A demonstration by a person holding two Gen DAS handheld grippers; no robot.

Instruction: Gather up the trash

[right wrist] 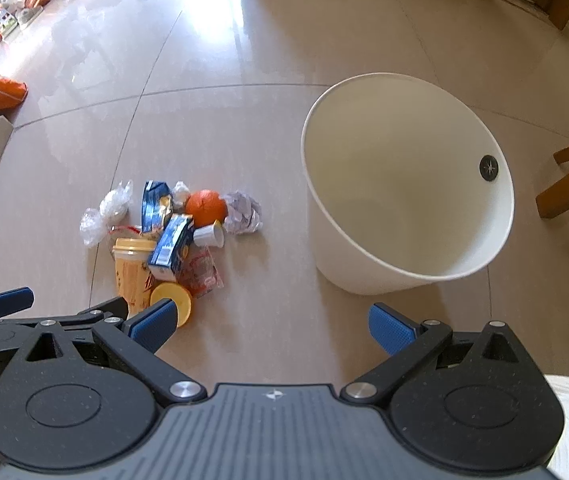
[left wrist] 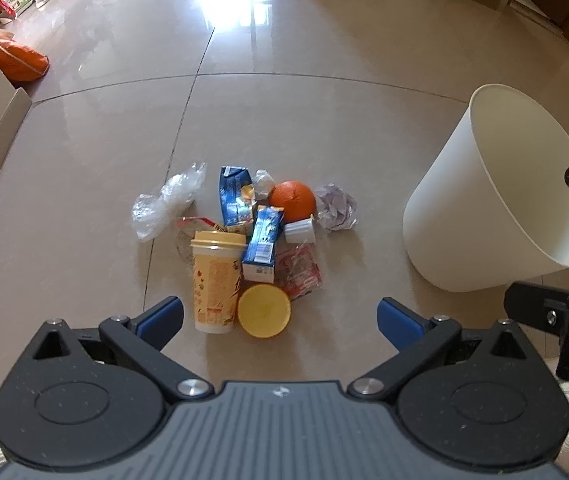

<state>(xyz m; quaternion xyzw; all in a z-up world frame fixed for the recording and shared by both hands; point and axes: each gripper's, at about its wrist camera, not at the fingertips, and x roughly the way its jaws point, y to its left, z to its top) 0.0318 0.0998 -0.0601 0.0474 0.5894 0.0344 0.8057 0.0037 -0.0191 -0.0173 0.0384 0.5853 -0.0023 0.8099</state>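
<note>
Floor pile, left to right: crinkled plastic wrap (left wrist: 164, 204), light, slippery; yellow cup (left wrist: 216, 280), stiff, likely gripped at mid-body; orange (left wrist: 293, 201), firm, prone to roll; white bin (right wrist: 404, 184), empty, near; left gripper (left wrist: 280, 316) and right gripper (right wrist: 270, 320) both spread, holding nothing

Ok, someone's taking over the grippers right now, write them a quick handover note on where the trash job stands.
Left gripper: open, empty, above the near edge of the trash pile.
Right gripper: open, empty, between pile and white bin.
Pile on the floor, left of the bin: yellow cup, yellow lid, two blue cartons, orange, crumpled paper, small white cup, red wrapper, clear plastic.
Done: nothing; the bin looks empty.
Left: everything.
</note>
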